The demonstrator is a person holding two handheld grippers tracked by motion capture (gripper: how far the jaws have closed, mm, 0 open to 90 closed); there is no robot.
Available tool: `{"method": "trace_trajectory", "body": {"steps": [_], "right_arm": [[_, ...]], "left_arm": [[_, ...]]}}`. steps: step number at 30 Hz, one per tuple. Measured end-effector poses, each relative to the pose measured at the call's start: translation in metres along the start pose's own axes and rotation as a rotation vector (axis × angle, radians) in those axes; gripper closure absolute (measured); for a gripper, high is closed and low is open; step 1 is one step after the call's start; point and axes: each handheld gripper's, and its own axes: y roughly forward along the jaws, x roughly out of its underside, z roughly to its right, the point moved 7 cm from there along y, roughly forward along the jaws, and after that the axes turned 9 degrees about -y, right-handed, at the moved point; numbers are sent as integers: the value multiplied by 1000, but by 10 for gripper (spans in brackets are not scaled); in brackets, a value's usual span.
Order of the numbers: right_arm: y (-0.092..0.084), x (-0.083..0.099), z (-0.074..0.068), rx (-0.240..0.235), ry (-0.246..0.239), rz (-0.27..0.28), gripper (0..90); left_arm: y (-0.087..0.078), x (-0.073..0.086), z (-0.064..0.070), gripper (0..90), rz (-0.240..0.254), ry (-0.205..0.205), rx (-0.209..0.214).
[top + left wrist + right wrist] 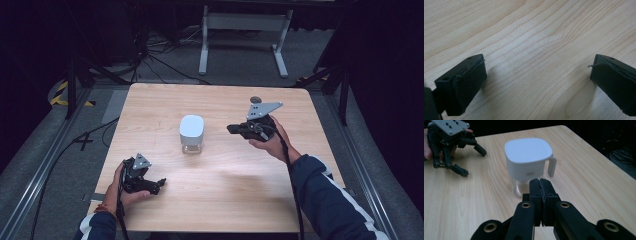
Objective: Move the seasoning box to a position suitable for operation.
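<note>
Standing near the middle of the wooden bench (220,195) is a white container (191,133) with a rounded-square lid, a clear lower section and a side handle (551,166). Right tool (540,187): jaws pressed together, empty, pointing at the container from just beside it, apart from it. In the high view it is held above the bench at the container's right. Left tool (161,184): jaws spread wide, nothing between them, held low over bare wood at the near left corner, well apart from the container. Cables trail from both tools along the person's dark sleeves.
</note>
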Motion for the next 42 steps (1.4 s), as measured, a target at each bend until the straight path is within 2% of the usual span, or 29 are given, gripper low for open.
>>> {"method": "trace_trajectory", "body": {"steps": [5,7,9,10,12,14,15,16,17,19,20,21,25,26,28,30,35,38,39,41,42], "right_arm": [[22,-22,7,-12,-23,17,895],[25,-25,8,-17,-28,19,895],[36,-33,10,-16,-40,13,895],[43,-37,12,-28,-43,17,895],[54,-46,15,-19,-58,25,895],[61,-52,17,-36,-41,47,896],[66,-54,18,-28,-49,41,896],[73,-56,18,-33,-43,34,896],[76,-57,18,-39,-39,33,897],[87,-58,18,-36,-41,12,897],[92,-58,18,-43,-34,9,897],[95,-58,19,-45,-34,5,897],[106,-55,20,-41,-37,-28,897],[108,-54,21,-36,-44,-39,897],[111,-52,25,-20,-41,-47,897],[112,-50,27,-25,-28,-45,897],[116,-47,31,-13,-36,-55,897],[119,-46,34,-15,-22,-50,897],[120,-45,34,-15,-23,-54,897],[121,-45,35,-16,-19,-48,897],[121,-44,35,-18,-18,-40,897]], "left_arm": [[0,0,0,34,-3,8,2],[0,0,0,31,0,3,1],[0,0,0,24,1,-2,-8],[0,0,0,22,1,-13,-10],[0,1,2,22,-5,-29,-10],[0,1,2,23,0,-35,-19],[-2,2,1,24,-7,-29,-28],[-1,2,3,27,-6,-49,-22],[-2,2,3,30,2,-47,-31],[-4,3,3,37,-13,-44,-31],[-3,2,4,45,8,-43,-38],[-3,3,5,54,6,-56,-37],[-5,4,5,70,-4,-51,-39],[-5,4,6,70,-2,-61,-44],[-4,4,7,70,10,-74,-50],[-4,4,6,69,10,-68,-53],[-4,4,7,67,8,-74,-56],[-4,3,8,74,-11,-75,-56],[-4,2,9,87,-5,-76,-47],[-4,-1,12,168,0,-57,-31],[-6,-2,11,209,-23,-30,-25]]}}
